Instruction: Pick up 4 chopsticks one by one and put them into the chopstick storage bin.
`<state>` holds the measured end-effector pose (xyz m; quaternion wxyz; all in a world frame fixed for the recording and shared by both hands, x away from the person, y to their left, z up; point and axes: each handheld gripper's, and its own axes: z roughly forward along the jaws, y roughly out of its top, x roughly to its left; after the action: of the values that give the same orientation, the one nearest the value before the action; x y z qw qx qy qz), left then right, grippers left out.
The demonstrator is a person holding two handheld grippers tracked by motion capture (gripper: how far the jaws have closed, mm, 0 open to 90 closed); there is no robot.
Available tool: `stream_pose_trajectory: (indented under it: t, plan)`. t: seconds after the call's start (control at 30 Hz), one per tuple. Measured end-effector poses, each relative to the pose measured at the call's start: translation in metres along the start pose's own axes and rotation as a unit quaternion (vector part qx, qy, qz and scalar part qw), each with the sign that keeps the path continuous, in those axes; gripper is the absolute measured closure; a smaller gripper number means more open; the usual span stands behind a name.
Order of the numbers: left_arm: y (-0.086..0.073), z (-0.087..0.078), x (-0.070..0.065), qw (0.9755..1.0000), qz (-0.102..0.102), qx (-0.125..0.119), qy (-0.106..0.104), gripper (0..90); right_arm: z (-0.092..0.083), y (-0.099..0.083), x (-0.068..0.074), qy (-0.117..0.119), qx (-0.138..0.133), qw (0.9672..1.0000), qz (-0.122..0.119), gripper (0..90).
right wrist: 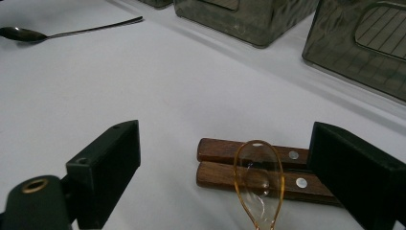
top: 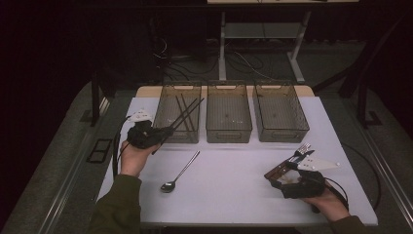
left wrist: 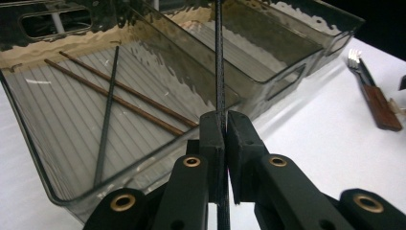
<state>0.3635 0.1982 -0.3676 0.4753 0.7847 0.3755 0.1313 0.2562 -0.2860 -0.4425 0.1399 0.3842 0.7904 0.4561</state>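
My left gripper point(top: 167, 131) point(left wrist: 225, 120) is shut on a thin black chopstick point(top: 185, 118) point(left wrist: 219, 72). The stick slants up over the near wall of the left smoky bin point(top: 182, 137) point(left wrist: 33, 143). In that bin lie two brown chopsticks point(left wrist: 119, 93) and another black one point(left wrist: 107, 115). My right gripper point(top: 284, 176) point(right wrist: 230, 141) stands open low over the table, its jaws on either side of two wooden cutlery handles point(top: 275, 172) point(right wrist: 220, 163). A clear amber plastic spoon point(right wrist: 258, 184) lies across those handles. The fork's tines point(top: 303, 147) point(left wrist: 354, 56) point toward the bins.
A metal spoon point(top: 181, 170) point(right wrist: 72, 32) lies mid-table between my hands. The middle bin point(top: 229, 134) and the right bin point(top: 282, 134) stand beside the left one along the back of the white table point(top: 234, 195).
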Motion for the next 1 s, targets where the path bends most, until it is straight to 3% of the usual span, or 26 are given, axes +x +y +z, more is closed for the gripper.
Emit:
stream_pose_trajectory:
  t: [0.67, 0.9, 1.0]
  plan:
    - [0.045, 0.030, 0.024, 0.9996, -0.004, -0.009, 0.025, 85.2, -0.001, 0.000, 0.000, 0.003, -0.004, 1.0000, 0.002, 11.0]
    - [0.050, 0.048, 0.034, 0.9991, -0.010, 0.004, 0.041, 85.1, -0.002, 0.000, 0.000, 0.002, -0.005, 1.0000, 0.003, 11.0]
    - [0.051, 0.055, 0.038, 0.9983, -0.008, 0.021, 0.054, 85.1, -0.002, 0.000, 0.000, 0.003, -0.006, 1.0000, 0.003, 11.0]
